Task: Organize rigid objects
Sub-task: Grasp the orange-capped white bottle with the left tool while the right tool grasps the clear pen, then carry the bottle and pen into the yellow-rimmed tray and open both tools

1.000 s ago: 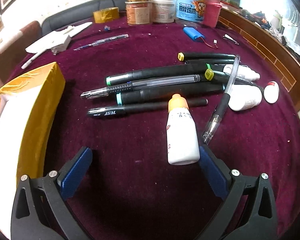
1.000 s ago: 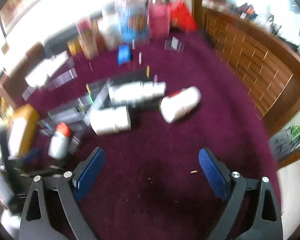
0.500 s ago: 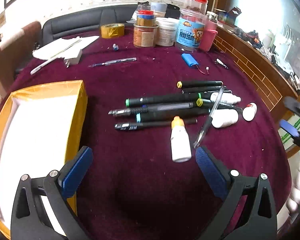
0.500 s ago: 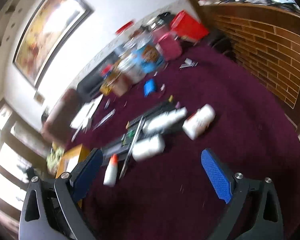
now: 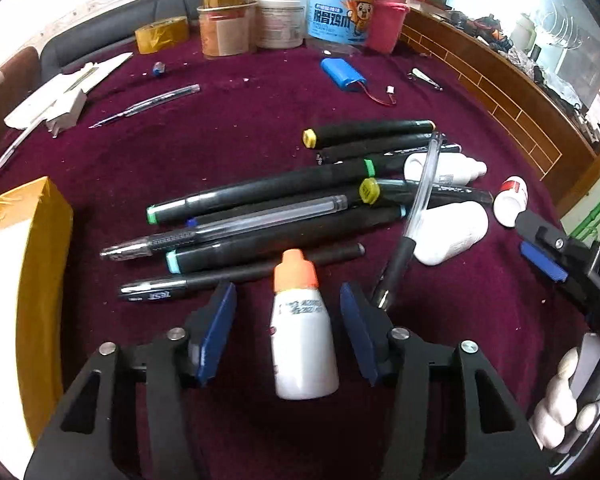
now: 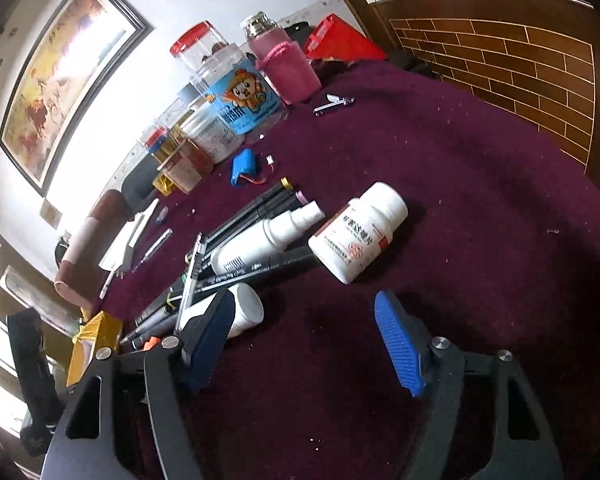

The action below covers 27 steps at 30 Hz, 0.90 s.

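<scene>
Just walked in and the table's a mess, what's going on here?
A person is sorting clutter with two handheld grippers. The left gripper is open around the orange-capped dropper bottle, not yet clamped. The right gripper hangs open near the white pill bottle. Pens lie loose on the purple cloth.

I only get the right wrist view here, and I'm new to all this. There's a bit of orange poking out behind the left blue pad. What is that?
Observer: It's the cap of a small white dropper bottle, lying on the cloth between the open pads of the left gripper.
Operator: Is that gripper squeezing it?
Observer: No, there is a gap on each side of the bottle.
Operator: And the yellow thing at my lower left?
Observer: A yellow box with a white inside, left of the pens.
Operator: Is my own gripper visible anywhere?
Observer: Yes, the right gripper shows at the left view's right edge, near the red-labelled pill bottle.
</scene>
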### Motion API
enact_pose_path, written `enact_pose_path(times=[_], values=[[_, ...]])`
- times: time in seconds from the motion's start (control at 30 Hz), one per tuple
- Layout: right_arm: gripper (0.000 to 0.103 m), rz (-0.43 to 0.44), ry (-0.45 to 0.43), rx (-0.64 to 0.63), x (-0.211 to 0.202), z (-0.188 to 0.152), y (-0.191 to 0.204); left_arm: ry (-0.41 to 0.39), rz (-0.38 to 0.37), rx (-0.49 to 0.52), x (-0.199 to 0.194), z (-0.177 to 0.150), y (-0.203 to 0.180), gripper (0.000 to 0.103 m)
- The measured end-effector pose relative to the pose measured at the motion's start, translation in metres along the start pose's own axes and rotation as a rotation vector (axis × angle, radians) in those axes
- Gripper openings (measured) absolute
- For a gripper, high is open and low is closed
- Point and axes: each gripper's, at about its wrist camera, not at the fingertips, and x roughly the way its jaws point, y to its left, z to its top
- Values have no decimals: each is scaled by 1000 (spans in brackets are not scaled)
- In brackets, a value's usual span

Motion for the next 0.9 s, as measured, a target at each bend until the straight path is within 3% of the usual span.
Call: enact_pose_path(times=[0.13, 0.17, 0.2, 0.27, 0.47, 0.6, 0.7, 0.8, 0.9], values=[[68, -8, 13, -19, 3, -2, 2, -20, 5, 9, 1, 1, -3, 52], [68, -11, 18, -23, 4, -2, 3, -27, 13, 18, 1, 0, -5, 42], [68, -16, 20, -27, 4, -2, 3, -37, 21, 29, 1, -1, -7, 23], [68, -23, 22, -32, 5, -2, 4, -56, 24, 46, -2, -5, -7, 23], [68, -93, 79, -110, 6, -3, 23, -112, -138, -75, -39, -21, 25, 23], [68, 19, 134, -175, -11, -14, 62, -207, -251, -144, -88, -39, 52, 23], [65, 66, 209, -205, 1, -23, 94, -258, -305, -183, -115, -52, 70, 24], [53, 34, 268, -187, 30, -24, 111, -286, -320, -200, -132, -59, 83, 24], [34, -31, 293, -122, 59, -26, 115, -318, -293, -194, -149, -70, 96, 24]])
